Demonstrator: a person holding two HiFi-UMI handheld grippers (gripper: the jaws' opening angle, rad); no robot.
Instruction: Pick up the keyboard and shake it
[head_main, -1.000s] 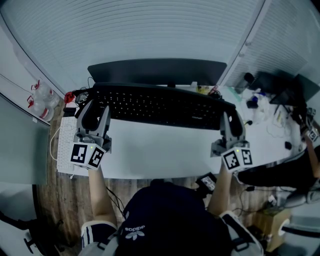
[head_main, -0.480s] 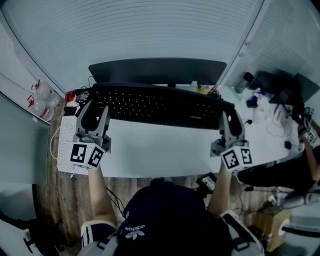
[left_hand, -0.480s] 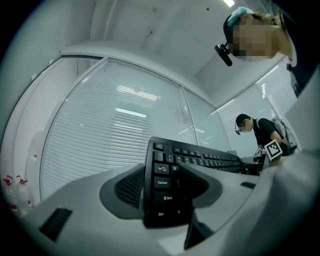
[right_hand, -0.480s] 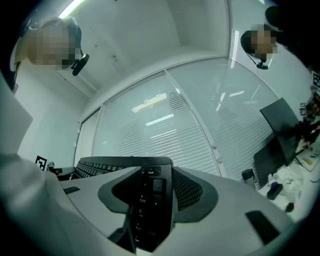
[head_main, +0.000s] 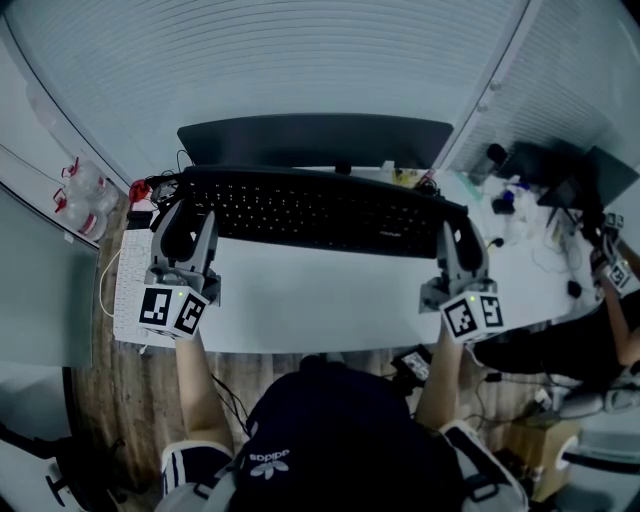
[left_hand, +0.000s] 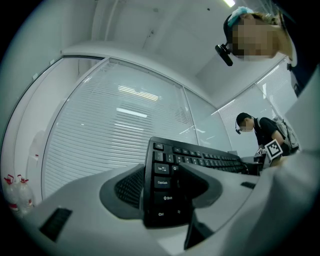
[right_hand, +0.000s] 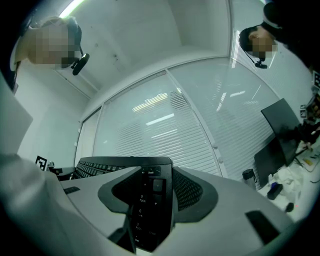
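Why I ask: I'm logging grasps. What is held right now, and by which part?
The black keyboard, by its two short ends: the left gripper clamps the Ctrl/Shift end, the right gripper the number-pad end.

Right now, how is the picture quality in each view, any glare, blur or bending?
Head view: fisheye bends the blinds and desk edge, light dim and bluish, keyboard sharp. Left gripper view: lamp reflections streak the glass wall; keys clamped by the left gripper read clearly. Right gripper view: the keyboard end in the right gripper is shadowed, legends faint.
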